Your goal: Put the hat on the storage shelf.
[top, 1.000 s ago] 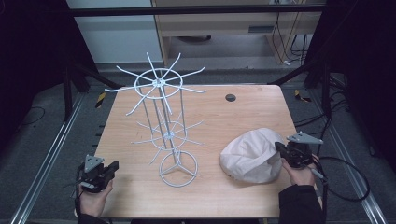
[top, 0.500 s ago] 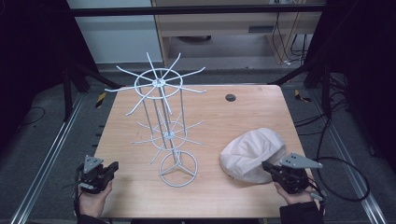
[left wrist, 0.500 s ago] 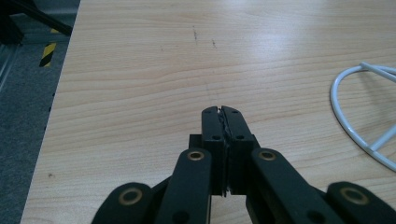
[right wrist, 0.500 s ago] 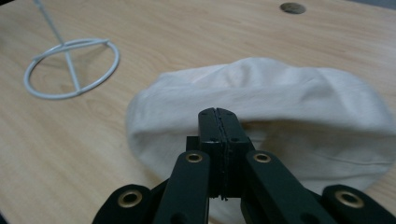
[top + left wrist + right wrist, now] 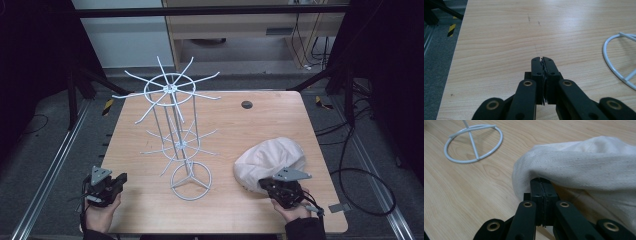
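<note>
Two grippers are at work with us, and the wire rack (image 5: pixel 175 125) standing mid-table is our landmark. To the right of its ring base lies the cream cap (image 5: pixel 272 160), crown up, touching the wood. Our right gripper (image 5: pixel 280 187) is at the cap's near edge; in the right gripper view its jaws are pressed together with the tips tucked under the cloth fold, though we cannot tell whether any fabric sits between them. Our left gripper (image 5: pixel 112 184) rests near the table's edge, well to the left of the rack's base, its jaws closed on nothing. We judge the step in hand to be taking hold of the cap. The next move calls for a firm pinch on the brim, then a lift high enough to clear the rack's arms.
</note>
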Demonstrator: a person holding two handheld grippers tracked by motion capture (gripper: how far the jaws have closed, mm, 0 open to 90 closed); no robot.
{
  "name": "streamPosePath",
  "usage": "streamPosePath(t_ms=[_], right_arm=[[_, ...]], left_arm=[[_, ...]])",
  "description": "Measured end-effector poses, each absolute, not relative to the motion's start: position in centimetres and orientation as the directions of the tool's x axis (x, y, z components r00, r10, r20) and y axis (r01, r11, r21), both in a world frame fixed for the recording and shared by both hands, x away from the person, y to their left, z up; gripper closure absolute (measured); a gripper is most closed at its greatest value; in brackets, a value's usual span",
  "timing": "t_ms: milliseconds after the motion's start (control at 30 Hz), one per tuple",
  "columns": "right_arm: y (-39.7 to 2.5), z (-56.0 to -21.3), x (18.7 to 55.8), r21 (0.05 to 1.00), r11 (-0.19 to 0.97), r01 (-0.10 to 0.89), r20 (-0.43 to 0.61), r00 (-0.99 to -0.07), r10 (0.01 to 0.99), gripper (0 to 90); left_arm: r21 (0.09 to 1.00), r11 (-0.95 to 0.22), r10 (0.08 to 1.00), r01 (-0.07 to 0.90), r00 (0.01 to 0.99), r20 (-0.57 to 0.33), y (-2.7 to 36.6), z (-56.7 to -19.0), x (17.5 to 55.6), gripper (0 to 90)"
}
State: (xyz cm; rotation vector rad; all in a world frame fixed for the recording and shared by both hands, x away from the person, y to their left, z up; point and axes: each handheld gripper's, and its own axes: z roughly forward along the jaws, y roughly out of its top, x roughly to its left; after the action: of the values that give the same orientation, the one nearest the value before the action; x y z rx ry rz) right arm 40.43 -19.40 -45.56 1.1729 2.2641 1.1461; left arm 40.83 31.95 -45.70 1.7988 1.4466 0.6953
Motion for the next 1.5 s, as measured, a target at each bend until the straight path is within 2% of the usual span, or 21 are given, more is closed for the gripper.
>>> streamPosePath(t_ms=[500,800,967,1067,1100,1133,1300,1500], right_arm=[[-15.5,-46.0,42.9,0.800,0.309,0.514,0.080,-0.603,0.794,89.7],[-16.6,-44.0,41.6,0.841,0.280,0.464,0.088,-0.626,0.775,89.6],[-20.4,-41.8,41.7,0.880,0.197,0.433,0.093,-0.561,0.822,89.6],[-23.6,-41.4,43.9,0.883,0.139,0.447,0.100,-0.470,0.877,89.6],[-23.6,-41.4,43.9,0.883,0.139,0.447,0.100,-0.470,0.877,89.6],[-24.8,-41.9,45.6,0.874,0.125,0.469,0.101,-0.427,0.898,89.5],[-26.2,-43.4,48.8,0.848,0.126,0.516,0.085,-0.365,0.927,89.4],[-27.1,-45.4,51.4,0.822,0.134,0.554,0.073,-0.337,0.939,89.6]], left_arm=[[0.797,-0.120,0.973,0.593,0.228,-0.024,31.9,-45.8,41.0,87.6],[0.799,-0.117,0.974,0.591,0.226,-0.025,32.0,-45.8,40.9,87.6],[0.796,-0.119,0.974,0.594,0.225,-0.022,32.0,-45.8,41.1,87.8],[0.795,-0.118,0.974,0.595,0.225,-0.024,31.9,-45.9,41.2,87.8],[0.795,-0.118,0.974,0.595,0.225,-0.024,31.9,-45.9,41.2,87.8],[0.795,-0.117,0.975,0.595,0.222,-0.023,31.8,-45.9,41.2,87.8],[0.793,-0.122,0.974,0.596,0.225,-0.019,31.8,-45.9,41.4,87.9],[0.795,-0.123,0.974,0.595,0.226,-0.019,31.9,-45.9,41.4,88.0]])
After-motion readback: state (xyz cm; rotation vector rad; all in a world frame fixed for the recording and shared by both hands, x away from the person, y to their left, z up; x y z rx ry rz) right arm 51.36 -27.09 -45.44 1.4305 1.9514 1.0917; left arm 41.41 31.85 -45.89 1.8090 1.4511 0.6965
